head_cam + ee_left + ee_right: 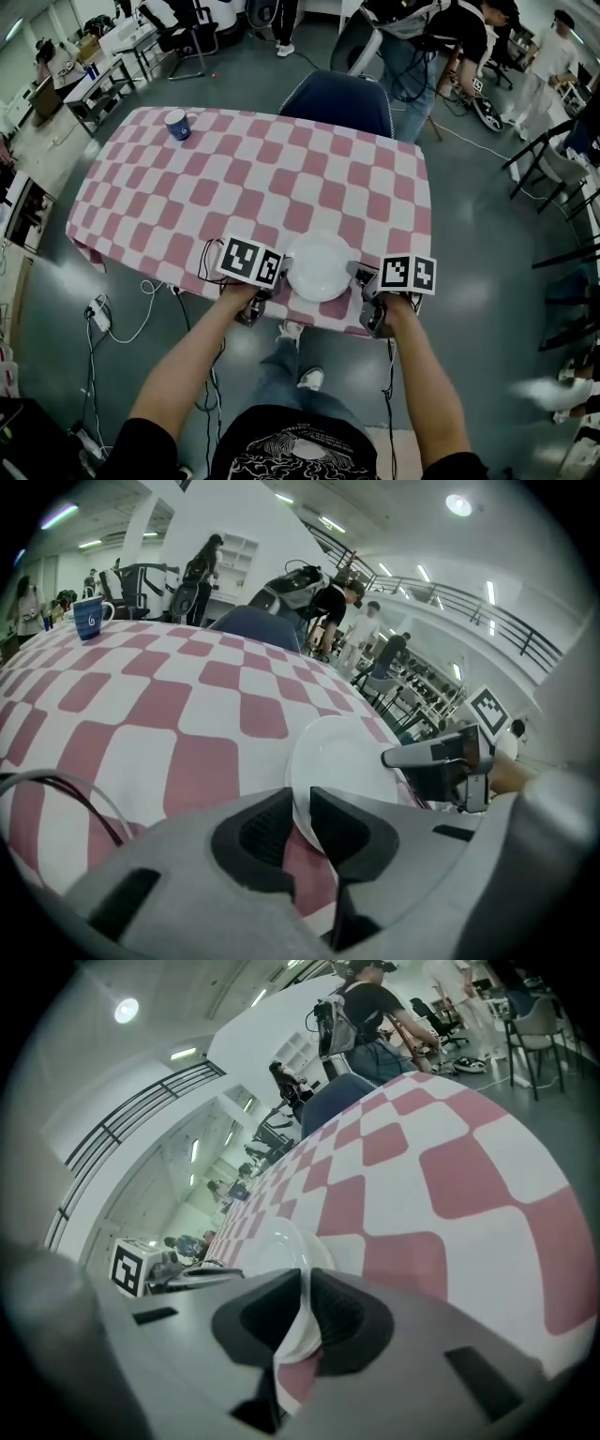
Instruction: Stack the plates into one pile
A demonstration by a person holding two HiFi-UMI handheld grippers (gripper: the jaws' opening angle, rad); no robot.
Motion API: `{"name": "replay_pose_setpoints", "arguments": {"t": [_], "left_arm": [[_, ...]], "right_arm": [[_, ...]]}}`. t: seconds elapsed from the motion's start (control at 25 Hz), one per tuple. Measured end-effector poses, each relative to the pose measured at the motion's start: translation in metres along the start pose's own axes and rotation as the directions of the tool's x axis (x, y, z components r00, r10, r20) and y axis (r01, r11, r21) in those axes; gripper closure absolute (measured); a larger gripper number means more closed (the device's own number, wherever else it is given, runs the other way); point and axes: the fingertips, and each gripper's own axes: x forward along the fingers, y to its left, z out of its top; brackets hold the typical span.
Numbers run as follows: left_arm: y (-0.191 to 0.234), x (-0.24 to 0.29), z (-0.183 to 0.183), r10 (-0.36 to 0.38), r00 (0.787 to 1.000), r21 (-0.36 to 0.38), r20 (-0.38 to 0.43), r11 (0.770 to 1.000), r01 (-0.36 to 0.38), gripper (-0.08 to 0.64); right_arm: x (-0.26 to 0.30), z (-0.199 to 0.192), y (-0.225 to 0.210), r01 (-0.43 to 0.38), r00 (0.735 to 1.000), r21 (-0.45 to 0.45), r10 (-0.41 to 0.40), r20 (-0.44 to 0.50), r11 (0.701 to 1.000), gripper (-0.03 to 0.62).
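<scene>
A white plate sits at the near edge of the pink-and-white checked table, held from both sides. My left gripper has the plate's left rim between its jaws, which are closed on it; in the left gripper view the plate runs out from the left gripper towards the right gripper opposite. My right gripper is shut on the right rim. In the right gripper view the right gripper pinches the plate. I cannot tell whether the plate rests on the cloth.
A blue mug stands at the table's far left corner. A blue chair is pushed in at the far side. Cables and a power strip lie on the floor at the left. People stand beyond the table.
</scene>
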Motion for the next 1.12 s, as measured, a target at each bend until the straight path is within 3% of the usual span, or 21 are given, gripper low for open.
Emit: {"name": "replay_pose_setpoints", "arguments": {"t": [0.24, 0.4, 0.52, 0.68, 0.88, 1.12], "left_arm": [[0.003, 0.005, -0.005, 0.036, 0.999, 0.020, -0.014, 0.999, -0.035, 0.488], [0.003, 0.006, -0.005, 0.047, 0.999, 0.024, -0.003, 0.999, -0.047, 0.484], [0.002, 0.002, 0.000, 0.054, 0.998, 0.021, 0.018, 0.998, -0.054, 0.460], [-0.003, -0.007, 0.011, 0.063, 0.997, 0.032, 0.049, 0.997, -0.064, 0.456], [-0.013, -0.028, 0.039, 0.087, 0.987, 0.066, 0.133, 0.993, -0.097, 0.456], [-0.040, -0.072, 0.083, 0.111, 0.956, 0.136, 0.272, 0.979, -0.153, 0.456]], "right_arm": [[0.004, -0.005, -0.002, 0.036, 0.999, -0.046, -0.037, -0.018, 0.998, 0.540], [0.003, -0.005, 0.003, 0.019, 1.000, -0.086, -0.021, -0.016, 0.996, 0.486], [-0.001, 0.002, 0.008, 0.022, 1.000, -0.121, -0.022, 0.008, 0.992, 0.437], [-0.013, 0.016, 0.013, 0.032, 0.998, -0.150, -0.025, 0.052, 0.988, 0.439], [-0.035, 0.040, 0.027, 0.058, 0.989, -0.199, -0.028, 0.148, 0.978, 0.454], [-0.073, 0.071, 0.059, 0.082, 0.964, -0.288, -0.002, 0.266, 0.954, 0.476]]}}
